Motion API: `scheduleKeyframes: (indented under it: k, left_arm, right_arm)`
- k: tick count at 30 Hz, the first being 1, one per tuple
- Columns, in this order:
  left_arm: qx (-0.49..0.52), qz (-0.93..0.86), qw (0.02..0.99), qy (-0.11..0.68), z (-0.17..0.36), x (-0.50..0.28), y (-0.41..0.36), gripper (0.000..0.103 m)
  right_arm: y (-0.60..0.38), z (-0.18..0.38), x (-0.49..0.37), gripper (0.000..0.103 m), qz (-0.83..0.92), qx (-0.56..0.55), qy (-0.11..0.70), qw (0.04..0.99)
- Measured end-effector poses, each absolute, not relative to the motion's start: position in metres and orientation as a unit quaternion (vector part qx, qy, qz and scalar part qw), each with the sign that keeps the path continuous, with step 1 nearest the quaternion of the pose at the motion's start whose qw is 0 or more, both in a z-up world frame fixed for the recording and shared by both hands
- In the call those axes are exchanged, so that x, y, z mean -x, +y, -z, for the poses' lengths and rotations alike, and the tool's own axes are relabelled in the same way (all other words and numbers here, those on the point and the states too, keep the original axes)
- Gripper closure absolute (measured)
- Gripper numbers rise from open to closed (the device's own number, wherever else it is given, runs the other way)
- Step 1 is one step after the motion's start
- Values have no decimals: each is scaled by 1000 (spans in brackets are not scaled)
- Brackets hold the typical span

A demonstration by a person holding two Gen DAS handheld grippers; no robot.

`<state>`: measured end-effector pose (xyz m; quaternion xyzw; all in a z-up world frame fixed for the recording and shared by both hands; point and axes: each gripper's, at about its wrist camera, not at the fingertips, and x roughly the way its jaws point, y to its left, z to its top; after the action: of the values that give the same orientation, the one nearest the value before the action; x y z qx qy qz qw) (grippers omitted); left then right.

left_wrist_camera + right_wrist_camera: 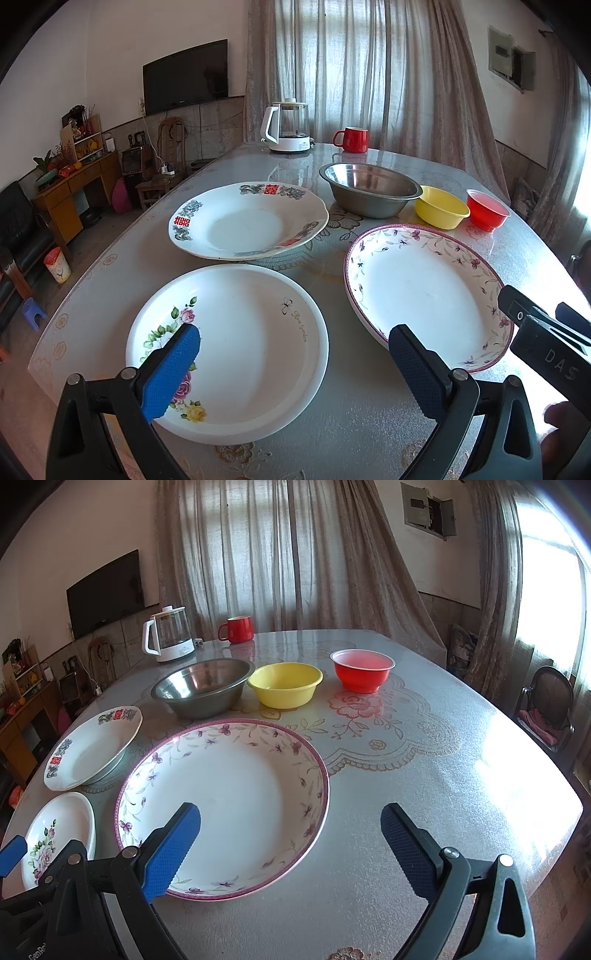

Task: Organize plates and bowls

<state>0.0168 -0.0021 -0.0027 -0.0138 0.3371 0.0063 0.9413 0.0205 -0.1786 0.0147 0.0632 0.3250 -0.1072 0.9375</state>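
- The left gripper hung above the near edge of the table, its blue-padded jaws spread wide apart and gripping nothing.
- The rose plate lay flat directly under and ahead of those jaws; the left pad sat over the plate's flowered rim, and the right pad stood clear of it, over bare cloth between this plate and the next.
- Beyond the left jaws, further up the table, lay the plate with red characters, apart from the rose plate.
- Just off the right pad of the left gripper lay the purple-rimmed plate, untouched.
- The right gripper hovered beside the left one, its jaws likewise wide open and empty.
- Its left pad hung over the near rim of the purple-rimmed plate, and its right pad hung over bare tablecloth, well clear of the plate's right edge.
- To the left of the right gripper's jaws, the rose plate and the plate with red characters showed at the table's edge.
- Far ahead of those jaws stood three bowls in a row: the steel bowl, the yellow bowl close beside it, and the red bowl a little apart.
- Behind the bowls stood a white kettle and a red mug.
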Motion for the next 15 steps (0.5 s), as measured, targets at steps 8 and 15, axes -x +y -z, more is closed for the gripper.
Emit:
scheduleKeyframes:
  k: [8,15]
  left_arm:
    - [12,-3,941,337,2,-17,-3,0]
    - [8,2,942,336,0,-17,-7,0]
  right_arm:
    - [-179,-15,-21,3,106,-64,326,937]
    - [-180,-15,-22,3,106,-65,325,938]
